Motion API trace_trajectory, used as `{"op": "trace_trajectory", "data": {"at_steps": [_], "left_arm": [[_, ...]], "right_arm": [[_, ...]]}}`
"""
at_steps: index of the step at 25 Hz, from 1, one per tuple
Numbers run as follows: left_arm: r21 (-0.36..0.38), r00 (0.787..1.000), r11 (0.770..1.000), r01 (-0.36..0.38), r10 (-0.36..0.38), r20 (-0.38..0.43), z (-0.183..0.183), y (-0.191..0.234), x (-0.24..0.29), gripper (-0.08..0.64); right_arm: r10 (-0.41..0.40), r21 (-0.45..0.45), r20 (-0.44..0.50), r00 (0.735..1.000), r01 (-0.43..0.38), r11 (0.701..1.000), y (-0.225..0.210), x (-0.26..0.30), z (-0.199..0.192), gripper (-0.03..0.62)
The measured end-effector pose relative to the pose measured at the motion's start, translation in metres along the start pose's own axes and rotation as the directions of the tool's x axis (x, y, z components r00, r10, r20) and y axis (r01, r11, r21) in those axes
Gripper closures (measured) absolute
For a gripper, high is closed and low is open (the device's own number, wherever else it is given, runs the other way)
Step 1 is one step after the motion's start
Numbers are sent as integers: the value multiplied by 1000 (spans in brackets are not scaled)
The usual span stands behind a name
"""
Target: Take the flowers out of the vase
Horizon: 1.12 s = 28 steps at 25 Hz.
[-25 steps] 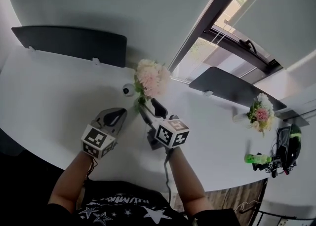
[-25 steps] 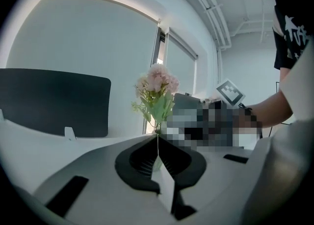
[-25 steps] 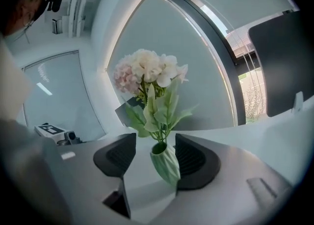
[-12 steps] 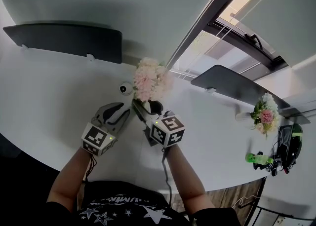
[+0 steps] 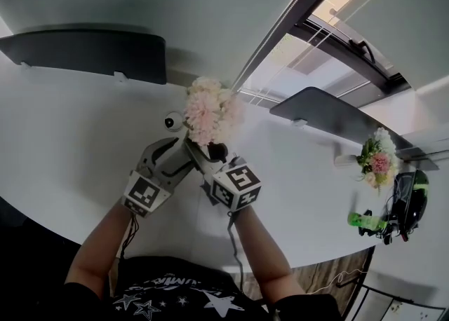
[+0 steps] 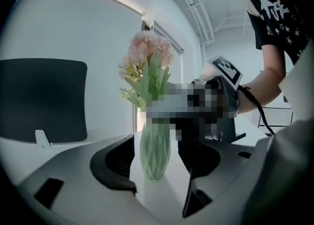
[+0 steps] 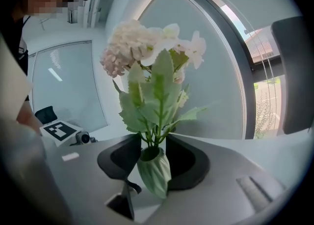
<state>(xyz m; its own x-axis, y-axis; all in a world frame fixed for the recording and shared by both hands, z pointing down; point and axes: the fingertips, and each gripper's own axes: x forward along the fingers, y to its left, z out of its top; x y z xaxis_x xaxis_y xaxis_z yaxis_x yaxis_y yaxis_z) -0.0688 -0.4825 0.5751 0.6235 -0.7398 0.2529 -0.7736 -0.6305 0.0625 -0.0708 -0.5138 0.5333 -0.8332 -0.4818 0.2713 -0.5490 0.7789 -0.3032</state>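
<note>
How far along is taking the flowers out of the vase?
Done: nothing yet; the flowers stand in the vase. In hand: the right hand-held gripper appears shut on them just above the vase mouth; the left hand-held gripper is open around the vase body. Left: lifting the flowers out.

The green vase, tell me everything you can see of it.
The vase is pale green, possibly ceramic, with a faceted diamond pattern. It swells in the middle and narrows to its mouth. It stands upright on the white table and holds the green stems of the flowers. It sits between the open fingers of the left gripper, seemingly untouched. The fingers of the right gripper flank the stems just above its mouth; contact there is unclear.
</note>
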Motion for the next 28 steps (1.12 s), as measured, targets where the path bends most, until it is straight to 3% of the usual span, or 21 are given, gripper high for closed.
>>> {"op": "trace_trajectory", "data": {"at_steps": [4,16,28], "left_arm": [[-9,1000,1000,2,-2,-1,-4,0,11,298],[12,1000,1000,18,-18,15,6,1,25,314],[-2,1000,1000,22,-22,15,1,2,25,321]], "right_arm": [[7,-29,5,1000,-7,1000,2,-1,-1,452],[25,-7,9,1000,-25,1000,3,-2,1,459],[45,-23,71,996,-43,999,9,-9,22,502]]}}
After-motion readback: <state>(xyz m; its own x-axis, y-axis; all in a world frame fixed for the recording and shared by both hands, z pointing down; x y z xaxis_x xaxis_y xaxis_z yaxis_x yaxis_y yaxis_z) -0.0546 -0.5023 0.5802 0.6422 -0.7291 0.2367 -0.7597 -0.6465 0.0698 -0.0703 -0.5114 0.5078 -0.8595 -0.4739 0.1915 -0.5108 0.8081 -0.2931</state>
